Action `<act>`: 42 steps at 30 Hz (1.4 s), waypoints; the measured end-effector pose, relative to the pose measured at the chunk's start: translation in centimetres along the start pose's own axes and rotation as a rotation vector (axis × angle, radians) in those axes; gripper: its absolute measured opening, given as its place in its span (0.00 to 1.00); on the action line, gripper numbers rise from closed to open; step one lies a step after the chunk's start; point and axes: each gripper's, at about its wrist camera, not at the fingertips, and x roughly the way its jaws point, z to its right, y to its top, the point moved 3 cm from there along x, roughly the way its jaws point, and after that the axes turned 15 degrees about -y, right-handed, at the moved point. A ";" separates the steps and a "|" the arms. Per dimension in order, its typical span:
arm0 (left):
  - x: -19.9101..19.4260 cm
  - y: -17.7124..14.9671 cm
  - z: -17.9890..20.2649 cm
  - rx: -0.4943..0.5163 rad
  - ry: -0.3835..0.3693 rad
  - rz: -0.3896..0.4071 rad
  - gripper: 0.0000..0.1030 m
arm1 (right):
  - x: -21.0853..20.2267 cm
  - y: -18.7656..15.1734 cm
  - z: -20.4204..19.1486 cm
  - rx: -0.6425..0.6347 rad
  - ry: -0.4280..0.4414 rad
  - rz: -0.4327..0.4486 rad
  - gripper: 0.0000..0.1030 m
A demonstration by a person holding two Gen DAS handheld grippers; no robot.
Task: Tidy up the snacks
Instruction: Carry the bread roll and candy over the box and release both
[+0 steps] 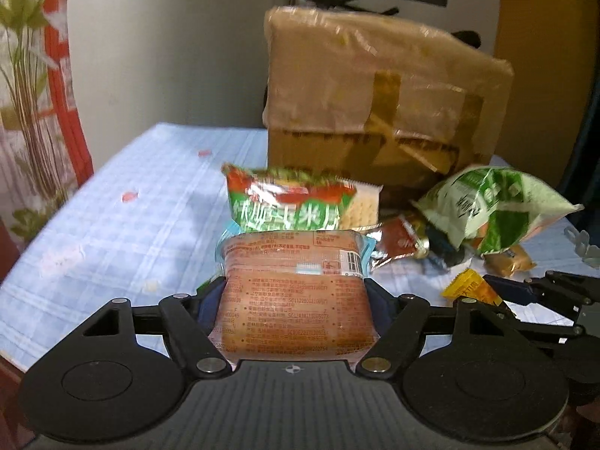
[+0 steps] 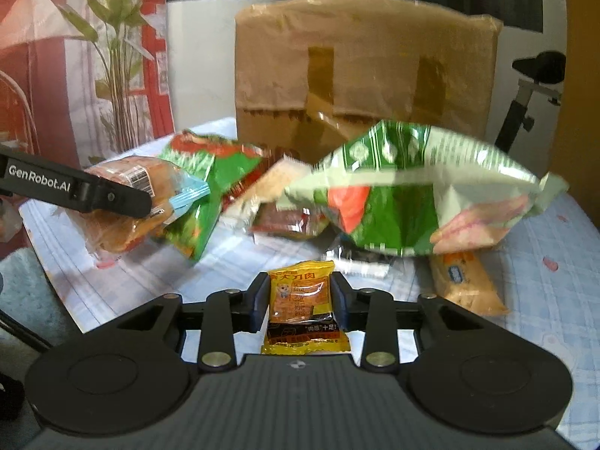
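Note:
My left gripper (image 1: 293,289) is shut on a clear-wrapped brown bread packet (image 1: 292,258), its pads pressing both sides. In the right wrist view one of its fingers (image 2: 112,197) crosses that bread packet (image 2: 123,225) at the far left. My right gripper (image 2: 301,300) is shut on a small yellow snack packet (image 2: 302,292) that stands upright between the pads. The left wrist view shows the same yellow packet (image 1: 468,288) at the lower right. A green-and-red chips bag (image 1: 288,202) lies just beyond the bread. A green-and-white bag (image 2: 393,195) lies ahead of the right gripper.
A tall taped cardboard box (image 1: 375,93) stands at the back of the blue plaid tablecloth (image 1: 131,206). A cracker pack (image 1: 363,206), a red-brown sachet (image 1: 397,243) and an orange packet (image 2: 465,281) lie among the bags. A curtain hangs at the left.

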 end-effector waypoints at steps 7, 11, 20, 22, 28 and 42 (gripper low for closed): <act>-1.4 0.7 0.2 0.002 0.002 0.049 0.75 | -1.5 0.8 -0.2 0.004 0.008 0.045 0.35; -2.7 2.2 0.5 0.023 0.000 0.108 0.75 | -3.0 2.6 0.0 0.020 0.023 0.110 0.35; -4.4 8.0 1.0 0.048 -0.026 0.231 0.75 | -5.6 8.8 2.9 0.122 0.055 0.274 0.35; -4.6 9.4 1.1 0.044 -0.037 0.249 0.75 | -5.6 10.4 3.8 0.137 0.060 0.292 0.35; -4.3 13.6 1.6 0.060 -0.042 0.294 0.75 | -4.5 14.3 6.9 0.180 0.035 0.312 0.35; -0.8 21.7 3.4 0.100 -0.098 0.294 0.75 | -1.4 20.2 9.6 0.126 0.017 0.305 0.35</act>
